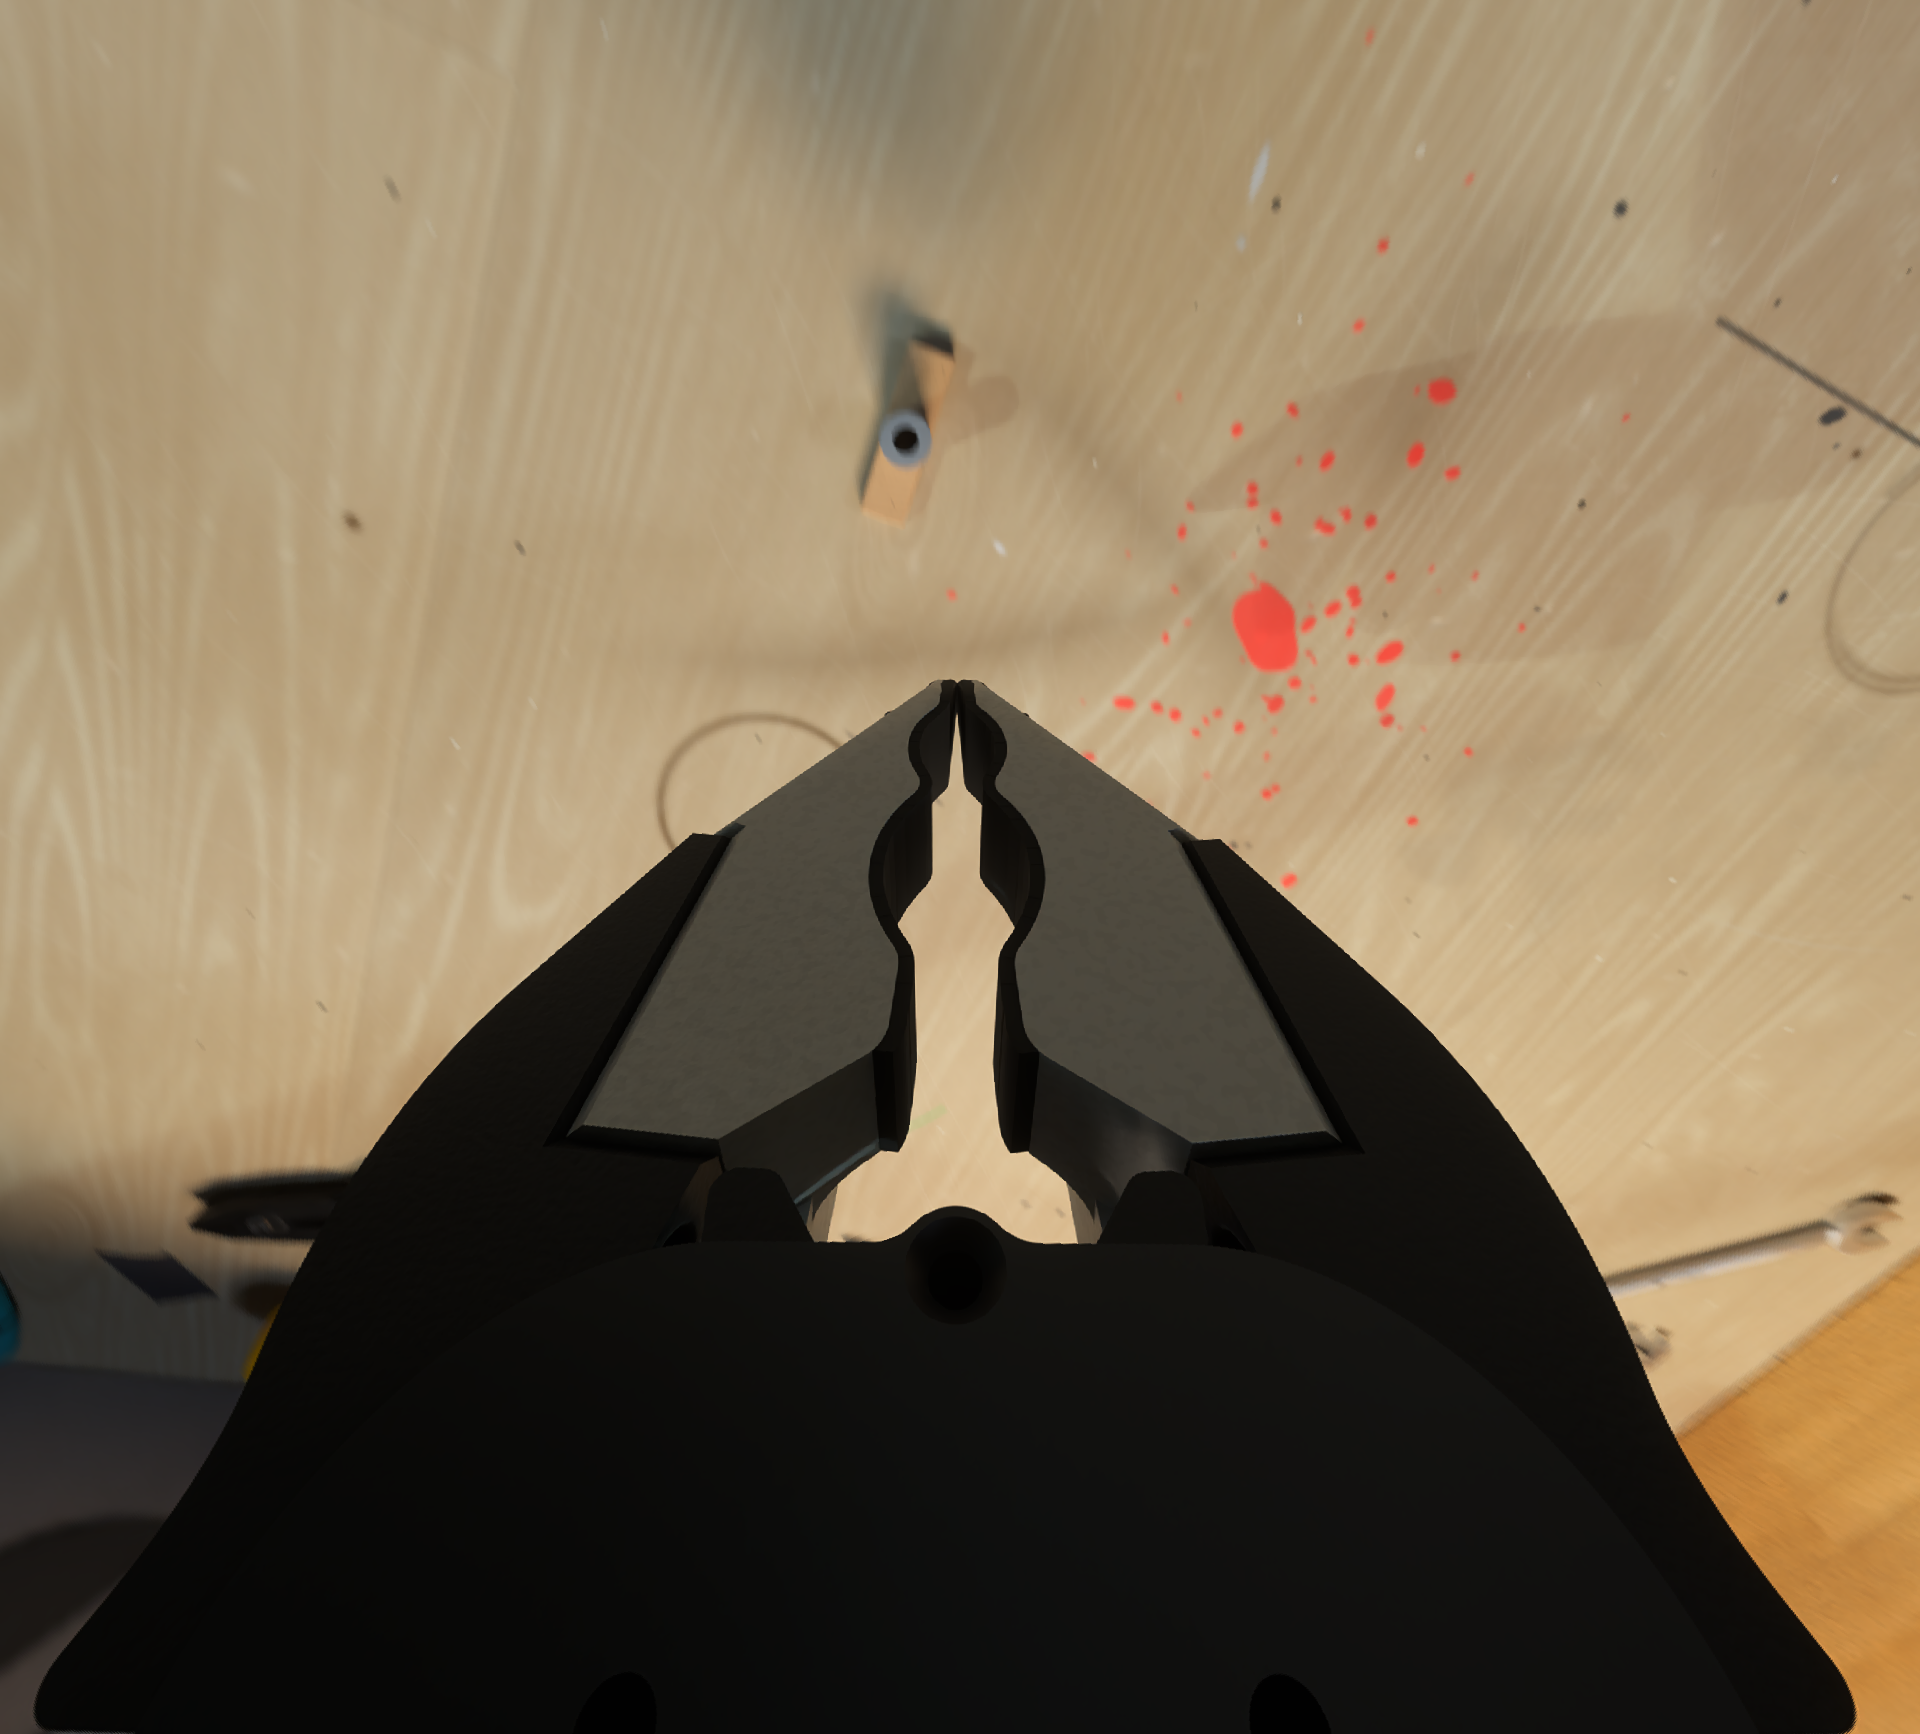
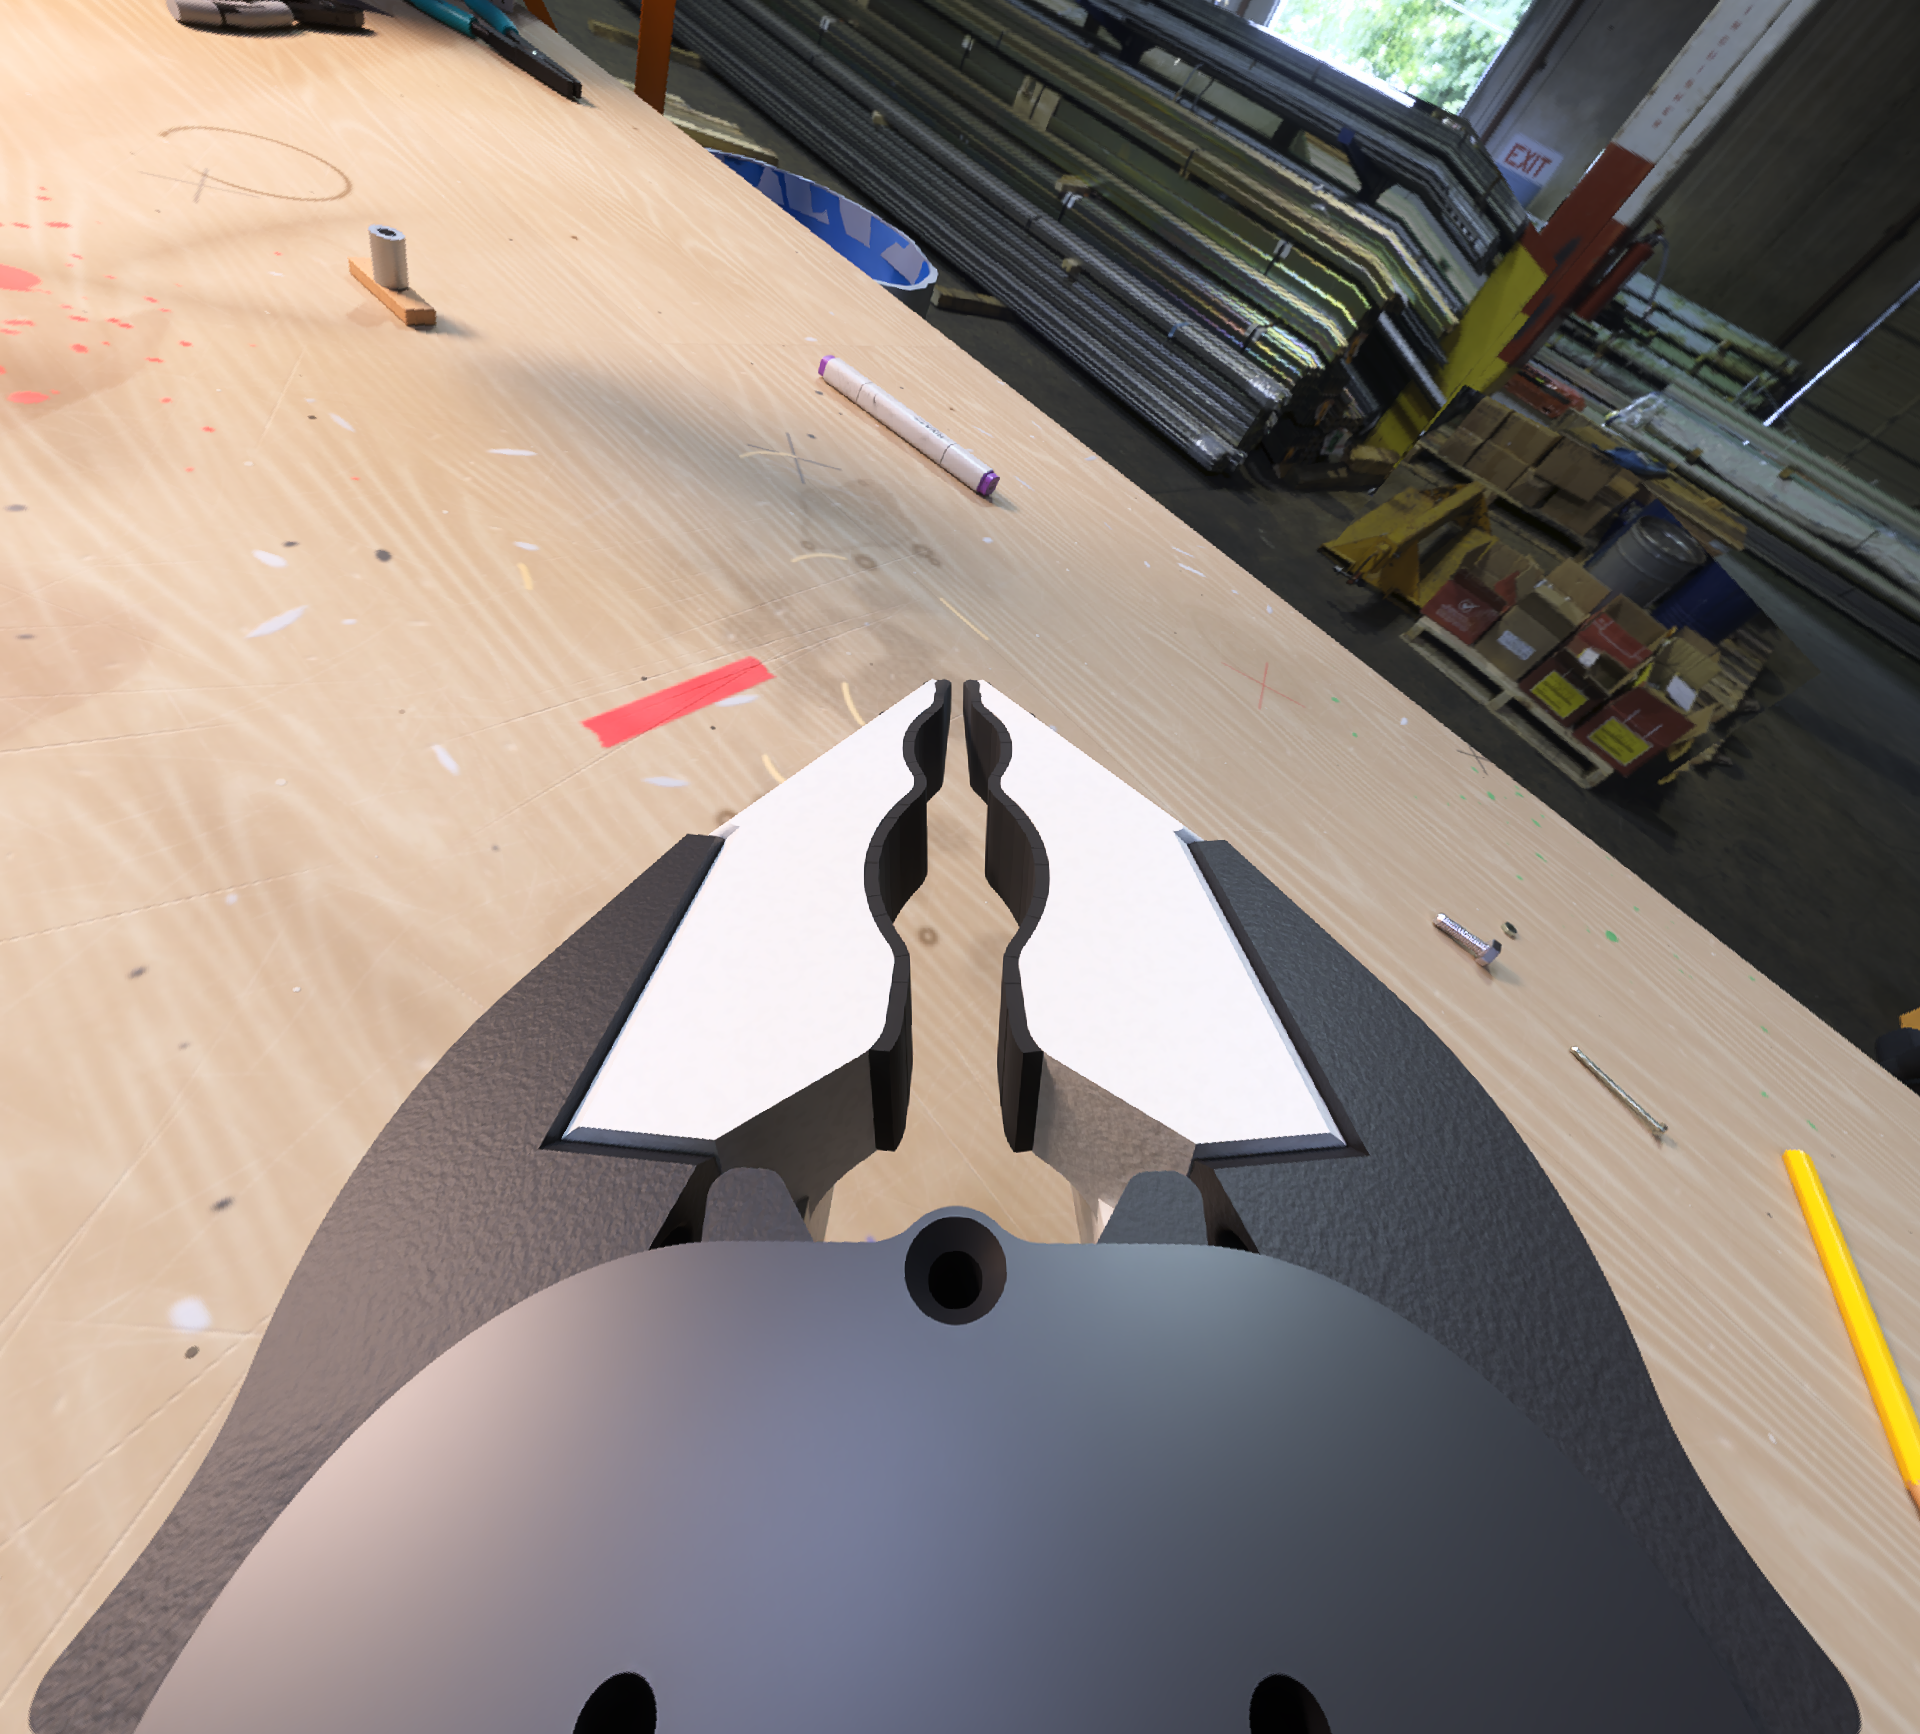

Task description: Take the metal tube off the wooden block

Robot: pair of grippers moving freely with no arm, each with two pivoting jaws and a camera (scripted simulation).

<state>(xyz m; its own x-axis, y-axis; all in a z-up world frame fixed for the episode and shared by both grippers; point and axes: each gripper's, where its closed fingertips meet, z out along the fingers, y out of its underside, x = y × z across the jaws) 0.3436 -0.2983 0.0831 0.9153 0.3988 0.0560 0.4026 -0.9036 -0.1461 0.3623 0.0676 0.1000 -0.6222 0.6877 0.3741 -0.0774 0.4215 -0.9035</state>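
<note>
A short metal tube point(image 1: 905, 438) stands upright on a thin wooden block point(image 1: 908, 437) that lies flat on the pale plywood table point(image 1: 416, 334), seen slightly above the centre of the left wrist view and, smaller, in the upper left of the right wrist view. The tube is still seated on the block, so the removal has not begun. The left hand-held gripper point(image 1: 956, 685) looks almost straight down at the table from well above, its dark fingers pressed together at the tips and grasping nothing; the tube's open bore faces the camera just above those tips in the frame. The right hand-held gripper point(image 2: 956, 685) sits low in its own view, angled across the table towards its far edge, fingertips nearly closed with only a narrow slit between them, also empty, and well apart from the tube. To do this step well, the left gripper would likely need to spread its fingers first, then descend centred over the tube so the pads close on its round wall above the block, and lift straight up to avoid dragging or tipping the light block. The right gripper could pin the block down if it rises with the tube. Red paint spatter point(image 1: 1265, 630) marks the table to the right of the block.
</note>
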